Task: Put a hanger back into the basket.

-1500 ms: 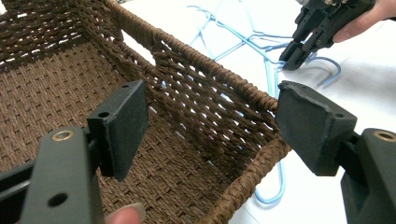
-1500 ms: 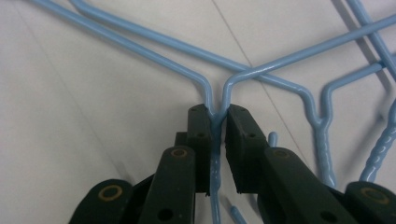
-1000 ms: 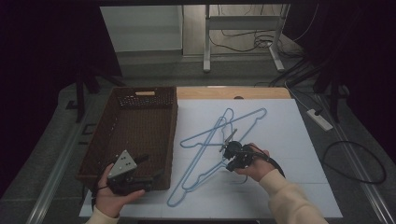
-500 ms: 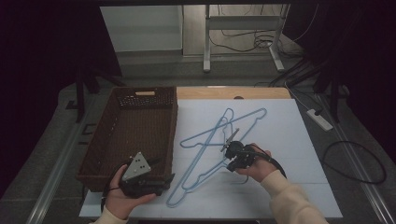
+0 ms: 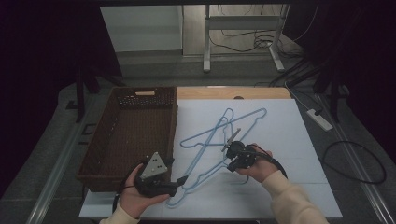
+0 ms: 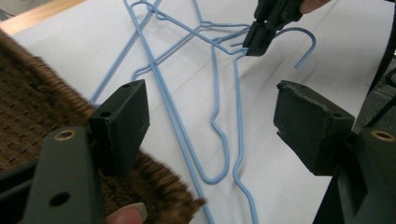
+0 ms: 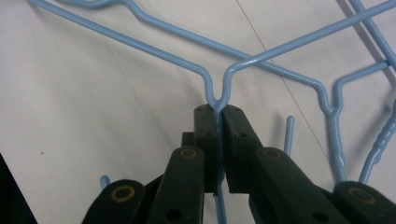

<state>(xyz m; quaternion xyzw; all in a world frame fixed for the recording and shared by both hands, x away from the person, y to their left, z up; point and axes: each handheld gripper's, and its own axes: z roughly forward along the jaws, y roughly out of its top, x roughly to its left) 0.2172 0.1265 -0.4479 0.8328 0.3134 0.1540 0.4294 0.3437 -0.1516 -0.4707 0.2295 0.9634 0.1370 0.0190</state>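
Observation:
Several blue wire hangers [image 5: 219, 135] lie tangled on a white sheet [image 5: 280, 140]. My right gripper [image 5: 232, 163] is shut on the twisted neck of one hanger [image 7: 217, 105], just below where its two shoulders meet; the left gripper view shows this grip at the top [image 6: 254, 42]. My left gripper [image 5: 180, 183], with a grey three-cornered plate on top, is at the front corner of the brown basket [image 5: 144, 91]. It points at the hangers' near ends. Its jaws stand wide open [image 6: 215, 121] above the hanger wires [image 6: 219, 154], apart from them.
The woven basket's rim [image 6: 28, 116] lies right beside my left jaw. A strip of wooden tabletop [image 5: 233, 92] shows behind the sheet. A power strip [image 5: 320, 119] and cables lie on the floor to the right.
My left gripper has moved right, from over the basket's front edge to the hangers' near ends. The right gripper has kept still, shut on the hanger neck.

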